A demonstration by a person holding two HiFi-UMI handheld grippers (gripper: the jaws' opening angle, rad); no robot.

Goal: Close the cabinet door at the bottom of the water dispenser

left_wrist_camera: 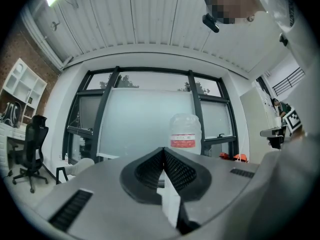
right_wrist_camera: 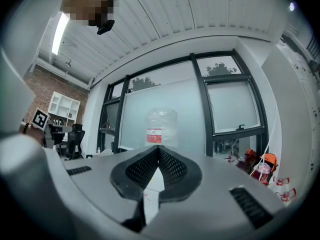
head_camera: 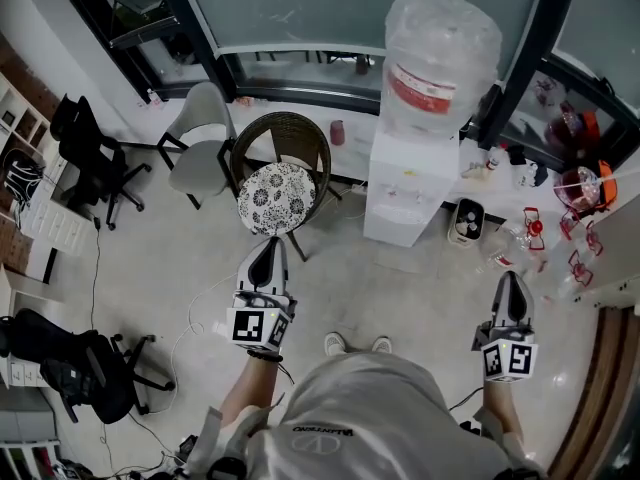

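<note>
**Tools.** The left tool (head_camera: 268,244) has its jaws together, pads meeting at the tip, with nothing between them. The right tool (head_camera: 512,277) is likewise closed and empty. Each is held out in front of the person, above the floor (head_camera: 170,268). Both point toward the window wall.

**Window** (head_camera: 300,8). Large dark-framed panes run across the far side of the room, with a low ledge beneath.

**Water dispenser** (head_camera: 408,196). The white unit stands on the floor against the ledge. It is ahead of the person, between the lines of the two tools and well apart from both. A clear bottle (head_camera: 441,58) with a red label sits upright on top, and it shows just above the jaw tips in both gripper views. From the steep head view, I cannot tell whether the cabinet door on the unit's lower front is ajar or closed.

**Seating.** A wicker chair (head_camera: 292,133) with a patterned cushion (head_camera: 277,197) stands just left of the dispenser. A grey chair (head_camera: 200,146) is beside it, and a black office chair (head_camera: 88,148) is further left.

**Shoes** (head_camera: 357,344). The white toes are visible between the tools.
</note>
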